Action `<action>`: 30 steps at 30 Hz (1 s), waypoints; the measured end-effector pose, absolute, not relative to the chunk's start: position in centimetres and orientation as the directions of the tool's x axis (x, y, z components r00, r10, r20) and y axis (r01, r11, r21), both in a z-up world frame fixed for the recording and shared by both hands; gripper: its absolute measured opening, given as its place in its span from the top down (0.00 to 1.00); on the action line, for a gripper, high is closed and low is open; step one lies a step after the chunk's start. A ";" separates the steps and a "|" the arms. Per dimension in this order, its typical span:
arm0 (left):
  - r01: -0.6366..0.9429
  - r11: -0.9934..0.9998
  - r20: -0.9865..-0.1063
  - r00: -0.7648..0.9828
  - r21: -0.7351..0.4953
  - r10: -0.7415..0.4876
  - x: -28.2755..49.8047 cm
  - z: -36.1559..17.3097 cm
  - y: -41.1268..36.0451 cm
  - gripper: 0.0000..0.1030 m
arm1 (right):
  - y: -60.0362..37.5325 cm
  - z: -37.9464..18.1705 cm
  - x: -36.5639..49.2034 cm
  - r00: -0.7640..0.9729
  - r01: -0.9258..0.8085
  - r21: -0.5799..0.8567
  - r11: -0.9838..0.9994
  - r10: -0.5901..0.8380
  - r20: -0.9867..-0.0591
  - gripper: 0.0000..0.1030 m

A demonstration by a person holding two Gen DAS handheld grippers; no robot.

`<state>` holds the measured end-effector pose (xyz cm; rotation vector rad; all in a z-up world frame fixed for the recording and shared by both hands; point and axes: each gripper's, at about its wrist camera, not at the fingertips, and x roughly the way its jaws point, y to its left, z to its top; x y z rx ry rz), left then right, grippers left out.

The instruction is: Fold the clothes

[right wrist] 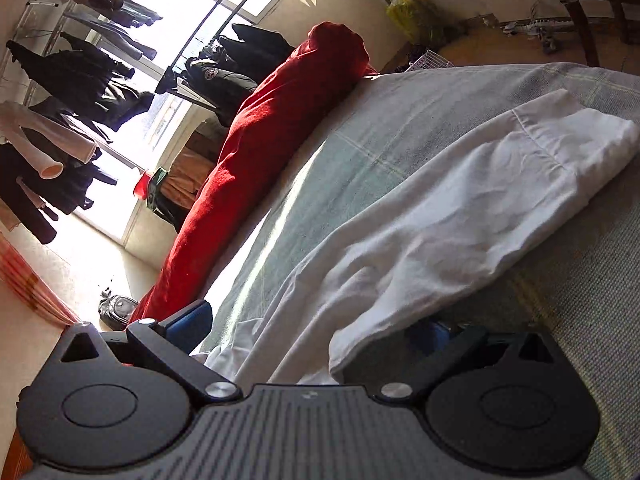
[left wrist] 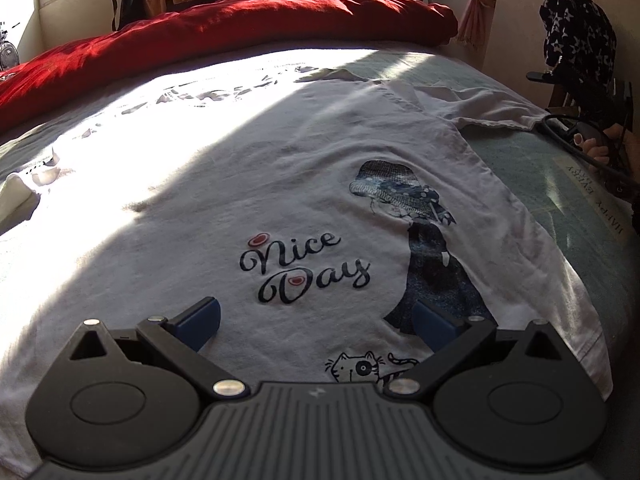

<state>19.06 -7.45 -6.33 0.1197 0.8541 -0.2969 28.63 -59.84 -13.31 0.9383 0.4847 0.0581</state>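
Observation:
A white T-shirt point(left wrist: 224, 184) lies spread face up on the bed, printed with "Nice Day" point(left wrist: 300, 268), a girl in a hat and a cat. My left gripper point(left wrist: 316, 322) hovers over the shirt's lower part, open, its blue pads point(left wrist: 202, 320) wide apart with nothing between them. At the right edge of the left wrist view a hand point(left wrist: 596, 148) holds the other tool beside the shirt's sleeve point(left wrist: 492, 114). In the right wrist view, tilted sideways, my right gripper point(right wrist: 310, 332) is open at the white sleeve point(right wrist: 460, 216). The fabric's edge lies between the jaws and drapes over the right finger.
A rolled red blanket point(left wrist: 240, 24) lies along the far side of the grey-green bedspread point(right wrist: 360, 152). Dark clothes hang on a rack point(right wrist: 80, 68) by the bright window. A star-patterned garment point(left wrist: 576, 28) sits on a chair at the right. A backpack point(right wrist: 116, 308) lies on the floor.

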 end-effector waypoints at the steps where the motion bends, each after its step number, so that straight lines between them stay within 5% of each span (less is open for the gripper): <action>1: 0.306 0.952 -0.757 0.619 -0.013 -0.209 19.2 -6.4 -7.5 0.01 | -59.9 -13.4 28.9 0.897 0.161 0.785 0.599 0.244 -0.370 0.00; 12: 0.266 0.964 -0.753 0.637 0.015 -0.164 19.5 -6.1 -6.4 0.01 | -63.6 -13.4 27.6 0.976 0.117 0.865 0.487 0.103 -0.190 0.00; 22: 0.273 0.962 -0.746 0.644 0.017 -0.169 19.3 -6.0 -6.4 0.01 | -70.5 -11.8 22.6 0.981 0.190 0.885 0.424 -0.111 -0.158 0.00; 26: 0.283 0.959 -0.748 0.642 0.025 -0.170 19.3 -6.1 -6.9 0.01 | -71.0 -10.2 22.1 0.958 0.287 0.832 0.475 -0.150 -0.245 0.00; 30: 0.296 0.954 -0.747 0.643 0.036 -0.172 19.3 -6.0 -7.4 0.01 | -68.0 -8.4 24.2 0.952 0.251 0.769 0.589 -0.006 -0.305 0.00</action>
